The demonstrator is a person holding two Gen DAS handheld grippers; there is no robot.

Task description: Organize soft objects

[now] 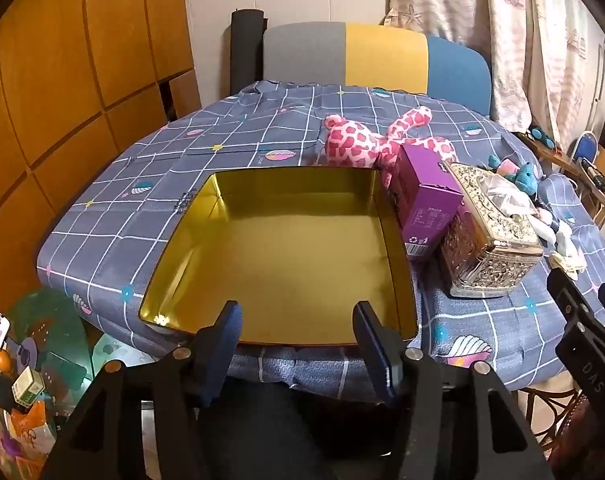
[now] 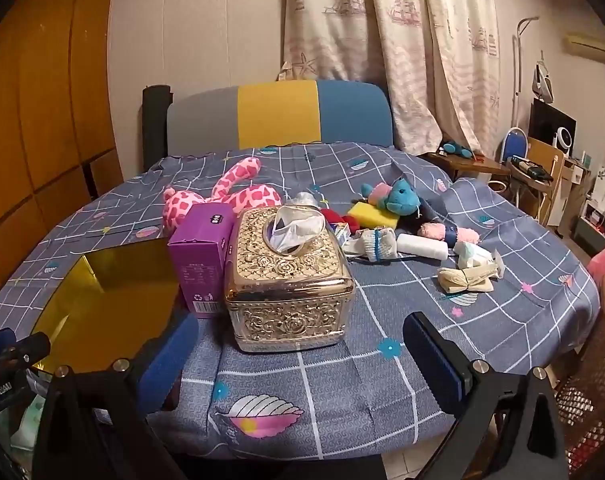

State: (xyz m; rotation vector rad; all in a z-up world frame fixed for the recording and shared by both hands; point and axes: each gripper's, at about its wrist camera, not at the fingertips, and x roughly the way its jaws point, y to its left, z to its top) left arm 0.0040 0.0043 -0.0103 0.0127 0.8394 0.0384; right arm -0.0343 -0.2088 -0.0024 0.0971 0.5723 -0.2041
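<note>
An open gold tin (image 1: 286,248) lies on the blue checked cloth right in front of my left gripper (image 1: 296,332), which stands open with nothing between its fingers. A pink spotted plush (image 1: 358,142) lies behind the tin. In the right wrist view my right gripper (image 2: 298,360) is wide open above bare cloth, just short of an ornate gold tissue box (image 2: 290,276). Beyond that box is a heap of soft things: a blue teddy (image 2: 402,198), a yellow sponge (image 2: 372,214), rolled socks (image 2: 376,244), a white roll (image 2: 422,246) and a cream folded cloth (image 2: 466,278).
A purple carton (image 2: 200,256) stands between the tin (image 2: 102,292) and the tissue box. The round table's edge (image 2: 342,446) runs close under both grippers. A grey, yellow and blue chair back (image 2: 278,114) stands behind the table, and furniture and clutter crowd the right side.
</note>
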